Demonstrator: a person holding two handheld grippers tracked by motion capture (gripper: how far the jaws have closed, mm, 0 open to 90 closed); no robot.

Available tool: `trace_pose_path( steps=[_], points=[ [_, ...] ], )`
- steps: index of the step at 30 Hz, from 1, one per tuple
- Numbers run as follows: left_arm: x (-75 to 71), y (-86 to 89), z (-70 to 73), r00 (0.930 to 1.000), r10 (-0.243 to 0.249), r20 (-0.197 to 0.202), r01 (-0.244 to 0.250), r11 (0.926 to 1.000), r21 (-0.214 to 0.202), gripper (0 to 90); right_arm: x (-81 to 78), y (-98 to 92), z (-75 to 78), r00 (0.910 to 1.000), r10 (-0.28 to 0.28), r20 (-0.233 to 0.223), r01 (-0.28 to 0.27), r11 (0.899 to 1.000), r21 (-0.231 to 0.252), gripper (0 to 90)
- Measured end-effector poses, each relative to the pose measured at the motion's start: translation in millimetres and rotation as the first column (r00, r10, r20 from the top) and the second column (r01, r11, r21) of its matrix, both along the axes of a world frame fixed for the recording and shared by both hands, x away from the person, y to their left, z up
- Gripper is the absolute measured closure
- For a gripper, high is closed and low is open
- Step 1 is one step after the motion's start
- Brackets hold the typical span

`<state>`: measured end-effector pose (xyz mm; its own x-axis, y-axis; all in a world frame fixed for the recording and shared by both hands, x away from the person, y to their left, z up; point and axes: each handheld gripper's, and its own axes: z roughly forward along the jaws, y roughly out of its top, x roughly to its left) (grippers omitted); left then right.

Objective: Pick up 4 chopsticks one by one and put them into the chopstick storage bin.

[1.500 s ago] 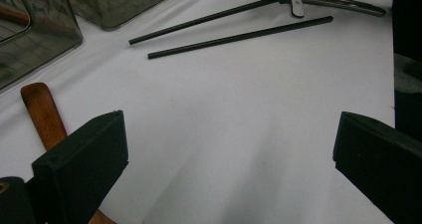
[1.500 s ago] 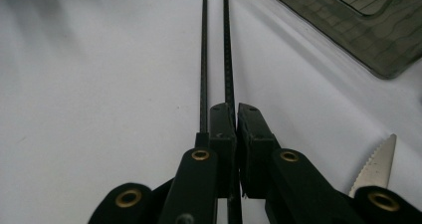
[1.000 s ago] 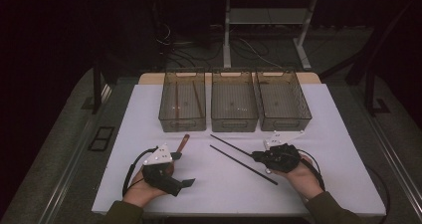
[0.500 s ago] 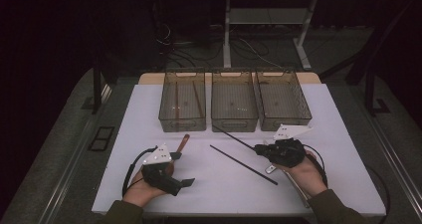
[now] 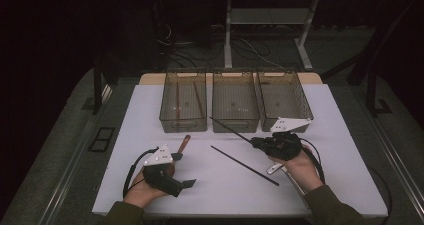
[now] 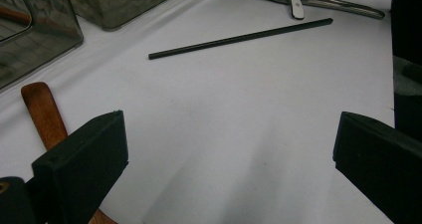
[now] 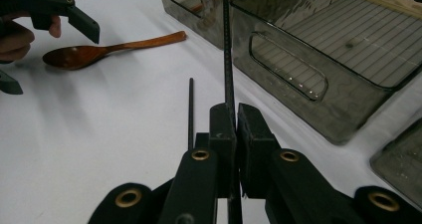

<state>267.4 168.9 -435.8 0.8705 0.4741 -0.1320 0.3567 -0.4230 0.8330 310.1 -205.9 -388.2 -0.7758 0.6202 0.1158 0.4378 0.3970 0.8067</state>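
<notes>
Though dim, table [image 5: 150, 110] looks white.

Left tool [image 5: 186, 184] low, jaws wide apart, right tool [image 5: 254, 141] raised, jaws pinched together

bins [image 5: 235, 105]: 3 | black chopsticks [image 5: 244, 165]: 2 | wooden spoon [image 7: 107, 50]: 1

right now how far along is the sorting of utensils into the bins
Early. Already done, it seems: the left bin holds two brown sticks. In hand: the right gripper is shut on one black chopstick, lifted off the table toward the bins. Left: the second black chopstick, the wooden spoon beside the open left gripper, and metal cutlery on the table.
</notes>
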Motion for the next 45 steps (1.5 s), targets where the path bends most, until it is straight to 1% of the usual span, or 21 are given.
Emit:
trace_pose_path(
  steps=[4,7,15,18,22,23,26,33,40,41,43,45],
  points=[
    [0.7,-0.4,0.0,1.0,-0.002,0.0,0.002,1.0,-0.001,0.4,4.5,4.2,1.5,1.0,0.0,0.001,0.0,1.0,-0.002,85.9],
    [0.7,0.5,0.1,1.0,0.004,-0.003,-0.004,0.9999,-0.012,0.4,7.5,7.4,2.8,1.0,-0.005,0.004,0.005,1.0,-0.003,85.9],
    [0.4,0.0,0.5,1.0,0.002,-0.001,-0.002,0.9999,-0.011,0.5,16.0,15.4,8.6,0.9997,-0.019,0.014,0.019,1.0,0.006,85.9],
    [0.3,-0.3,0.2,1.0,0.003,-0.004,-0.003,0.9999,-0.013,0.4,19.2,20.1,10.6,0.9996,-0.018,0.024,0.018,1.0,0.001,85.9],
    [0.2,-0.4,0.2,1.0,0.004,-0.006,-0.004,0.9999,-0.014,0.4,25.0,27.6,12.2,0.9993,-0.027,0.026,0.027,1.0,-0.005,85.9],
    [0.0,-0.9,0.0,0.9999,0.009,-0.009,-0.01,0.9998,-0.019,0.4,26.4,29.4,12.3,0.9992,-0.03,0.025,0.03,1.0,0.002,85.9],
    [0.1,-1.1,-0.3,0.9999,0.009,-0.01,-0.009,0.9998,-0.019,0.5,32.2,35.5,11.3,0.999,-0.041,0.019,0.041,0.999,0.014,85.9],
    [-0.2,-0.9,0.0,0.9999,0.003,-0.01,-0.004,0.9997,-0.023,0.5,48.4,50.8,14.2,0.998,-0.062,0.008,0.062,0.998,0.008,85.9],
    [-1.3,-2.5,0.2,0.9999,0.003,-0.011,-0.004,0.9996,-0.027,0.5,63.6,68.1,20.0,0.9974,-0.073,0.0,0.073,0.997,-0.008,85.9],
    [-1.0,-2.2,0.3,1.0,0.001,-0.009,-0.001,0.9997,-0.023,0.5,65.6,70.6,20.9,0.9971,-0.077,-0.001,0.077,0.997,-0.012,85.9],
    [-1.5,-2.8,0.0,0.9999,0.005,-0.013,-0.005,0.9994,-0.033,0.5,69.4,75.1,22.5,0.9967,-0.08,-0.007,0.08,0.997,-0.011,85.9],
    [-1.2,-2.4,0.4,0.9999,0.0,-0.012,0.0,0.9997,-0.026,0.5,73.9,80.0,23.7,0.996,-0.089,-0.008,0.089,0.996,-0.02,85.9]
  ],
)
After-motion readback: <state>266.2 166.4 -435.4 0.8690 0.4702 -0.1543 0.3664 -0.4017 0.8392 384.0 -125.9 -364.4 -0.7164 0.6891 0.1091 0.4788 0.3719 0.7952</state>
